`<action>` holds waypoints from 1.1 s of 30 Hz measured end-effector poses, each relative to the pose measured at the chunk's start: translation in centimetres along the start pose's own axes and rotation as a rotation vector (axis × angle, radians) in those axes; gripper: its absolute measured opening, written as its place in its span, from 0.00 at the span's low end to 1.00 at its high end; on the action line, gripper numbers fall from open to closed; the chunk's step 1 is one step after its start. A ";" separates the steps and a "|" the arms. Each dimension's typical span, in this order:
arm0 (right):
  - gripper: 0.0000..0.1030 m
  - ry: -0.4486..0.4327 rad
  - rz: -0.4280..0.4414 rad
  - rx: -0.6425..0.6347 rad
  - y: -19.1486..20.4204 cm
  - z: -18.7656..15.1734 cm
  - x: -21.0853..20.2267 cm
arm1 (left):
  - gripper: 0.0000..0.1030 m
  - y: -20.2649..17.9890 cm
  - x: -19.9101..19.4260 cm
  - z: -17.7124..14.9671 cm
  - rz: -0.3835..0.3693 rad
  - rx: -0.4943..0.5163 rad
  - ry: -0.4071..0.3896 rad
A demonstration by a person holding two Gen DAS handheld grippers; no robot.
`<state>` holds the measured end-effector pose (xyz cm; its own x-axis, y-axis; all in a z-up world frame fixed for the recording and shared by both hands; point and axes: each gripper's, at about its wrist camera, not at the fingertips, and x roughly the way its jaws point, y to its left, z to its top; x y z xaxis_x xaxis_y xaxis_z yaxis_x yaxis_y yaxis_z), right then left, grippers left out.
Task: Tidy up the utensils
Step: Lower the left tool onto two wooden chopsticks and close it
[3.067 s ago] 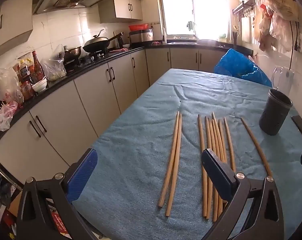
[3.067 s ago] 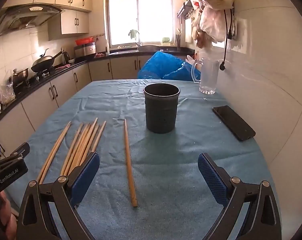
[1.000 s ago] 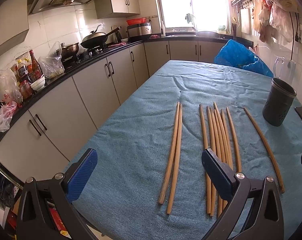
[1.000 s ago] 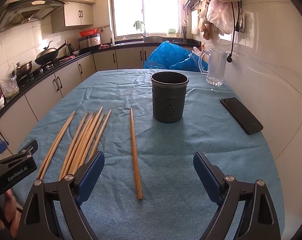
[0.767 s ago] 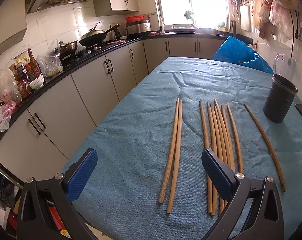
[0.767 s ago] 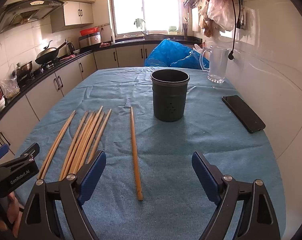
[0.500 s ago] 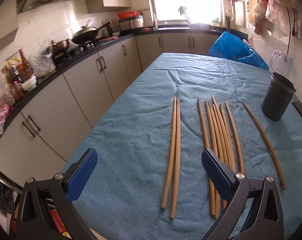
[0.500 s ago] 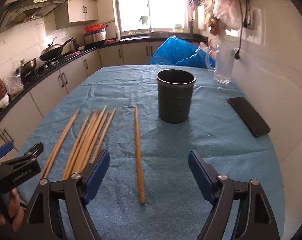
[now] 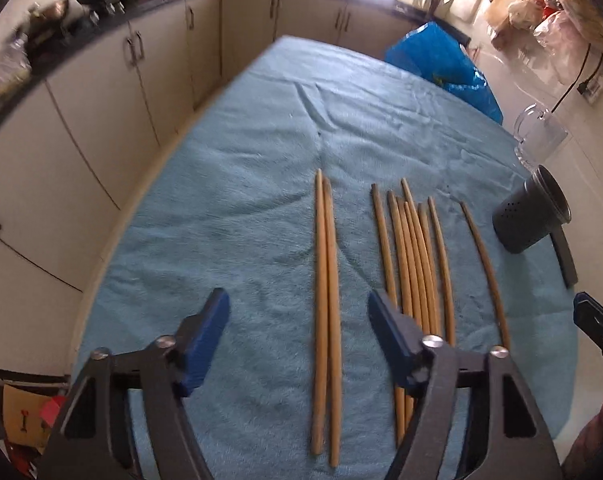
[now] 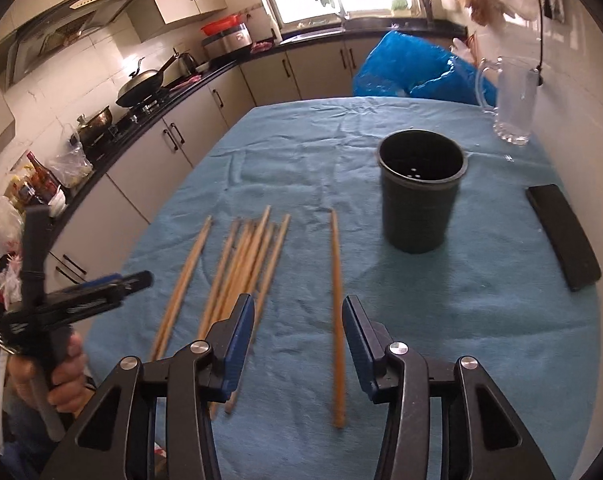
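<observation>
We see a table covered by a blue cloth (image 9: 241, 184), with wooden chopsticks laid out lengthwise on it. A pair of chopsticks (image 9: 326, 264) lies side by side, touching, apart from the rest. To its right sits a loose bundle of chopsticks (image 9: 411, 248), some overlapping. Further right a single chopstick (image 10: 336, 312) lies alone.

A dark cup (image 10: 420, 196) stands upright beyond the single chopstick, toward the wall side of the table. Past it stands a clear glass jug (image 10: 513, 100), and a black phone (image 10: 563, 236) lies flat near the table's right edge. A blue plastic bag (image 10: 417, 68) sits at the far end.

Our left gripper (image 9: 297, 332) points down over the pair; its jaws have just been closing, and the pair lies between them in view, but the pads stand apart from the wood, so it grips nothing. Our right gripper (image 10: 299, 336) hangs over the single chopstick; its jaws have just been closing too, the stick runs between them, and a gap shows on both sides. Nothing held there.

In the right view, a hand (image 10: 61, 372) holds the left gripper's handle at the table's near left corner.
</observation>
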<state>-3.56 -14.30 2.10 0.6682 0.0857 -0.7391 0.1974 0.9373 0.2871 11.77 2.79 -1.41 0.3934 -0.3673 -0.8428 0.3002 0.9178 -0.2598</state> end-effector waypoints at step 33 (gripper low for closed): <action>0.42 0.194 -0.094 0.039 2.4 7.1 10.3 | 0.13 0.5 7.9 8.7 0.009 0.038 0.168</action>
<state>8.86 -13.58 -0.51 0.4957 0.0651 -0.8661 0.2823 0.9310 0.2315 22.58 -0.92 -4.12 0.2463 -0.3260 -0.9127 0.3311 0.9134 -0.2369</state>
